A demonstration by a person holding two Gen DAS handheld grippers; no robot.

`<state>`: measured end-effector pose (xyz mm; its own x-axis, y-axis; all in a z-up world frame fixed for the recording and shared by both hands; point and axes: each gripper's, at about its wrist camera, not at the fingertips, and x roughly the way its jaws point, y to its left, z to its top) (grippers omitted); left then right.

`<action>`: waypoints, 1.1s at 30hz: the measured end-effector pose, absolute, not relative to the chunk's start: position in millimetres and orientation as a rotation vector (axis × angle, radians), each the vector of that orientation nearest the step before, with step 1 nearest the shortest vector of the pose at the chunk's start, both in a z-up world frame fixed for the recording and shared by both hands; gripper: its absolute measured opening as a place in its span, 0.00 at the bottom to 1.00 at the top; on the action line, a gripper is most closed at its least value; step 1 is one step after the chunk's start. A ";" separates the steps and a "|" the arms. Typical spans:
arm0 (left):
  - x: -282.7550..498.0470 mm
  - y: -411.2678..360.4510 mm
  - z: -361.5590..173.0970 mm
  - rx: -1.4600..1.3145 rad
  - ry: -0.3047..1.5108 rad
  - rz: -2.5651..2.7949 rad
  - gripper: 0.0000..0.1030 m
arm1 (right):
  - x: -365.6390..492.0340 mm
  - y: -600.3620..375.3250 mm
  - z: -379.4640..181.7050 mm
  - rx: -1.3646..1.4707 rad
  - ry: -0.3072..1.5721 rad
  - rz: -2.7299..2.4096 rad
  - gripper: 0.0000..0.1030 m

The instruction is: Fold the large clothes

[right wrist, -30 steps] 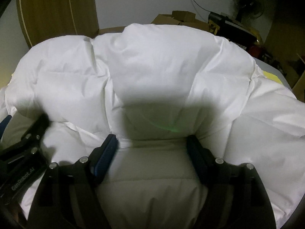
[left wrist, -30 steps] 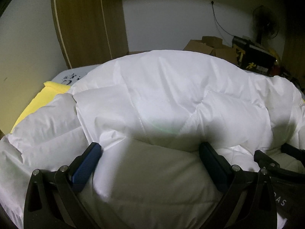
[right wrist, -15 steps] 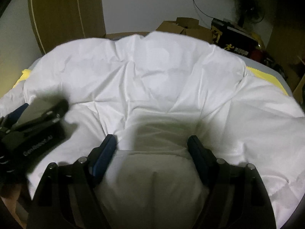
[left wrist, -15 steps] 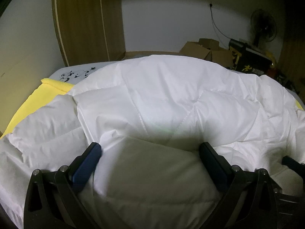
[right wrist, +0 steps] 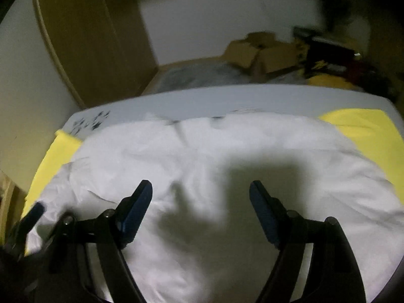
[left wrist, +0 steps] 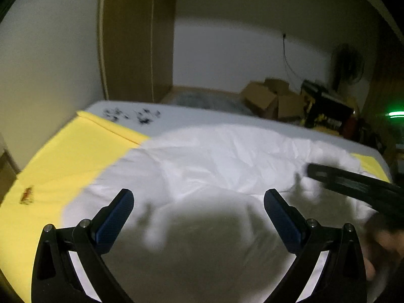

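A large white padded garment [left wrist: 227, 156] lies flattened on a bed, over a yellow sheet [left wrist: 75, 151]. It also shows in the right wrist view [right wrist: 202, 151]. My left gripper [left wrist: 198, 202] is open and empty above the garment's near part. My right gripper [right wrist: 200, 193] is open and empty above the garment too. The right gripper's dark body [left wrist: 353, 184] shows at the right of the left wrist view. The left gripper [right wrist: 30, 217] shows blurred at the lower left of the right wrist view.
The bed has a grey cover with dark print [left wrist: 131, 113] at its far end. A wooden wardrobe [left wrist: 136, 38] stands behind on the left. Cardboard boxes [left wrist: 272, 98], dark clutter and a fan [left wrist: 348, 63] stand at the back right.
The garment, bunched up between both pairs of fingers before, now lies spread flat on the bed. Both grippers have lifted up and back, off the cloth. Both views are motion-blurred.
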<state>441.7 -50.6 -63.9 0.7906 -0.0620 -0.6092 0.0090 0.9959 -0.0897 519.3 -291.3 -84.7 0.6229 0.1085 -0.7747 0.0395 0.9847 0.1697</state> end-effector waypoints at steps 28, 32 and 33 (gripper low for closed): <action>299.8 157.5 -80.7 -0.411 0.728 -0.130 1.00 | 357.5 -211.2 -132.2 0.071 0.981 0.100 0.33; 288.0 154.3 -70.6 -0.412 0.692 -0.164 1.00 | 373.7 -212.3 -81.1 0.158 0.977 0.068 0.32; 285.3 153.1 -68.3 -0.406 0.682 -0.165 1.00 | 380.6 -210.3 -57.8 0.128 0.895 0.043 0.32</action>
<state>285.3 153.1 -68.3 0.7671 -0.2786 -0.5779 0.0165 0.9090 -0.4165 380.6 -210.3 -57.8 0.6255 0.0906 -0.7749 0.0167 0.9914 0.1294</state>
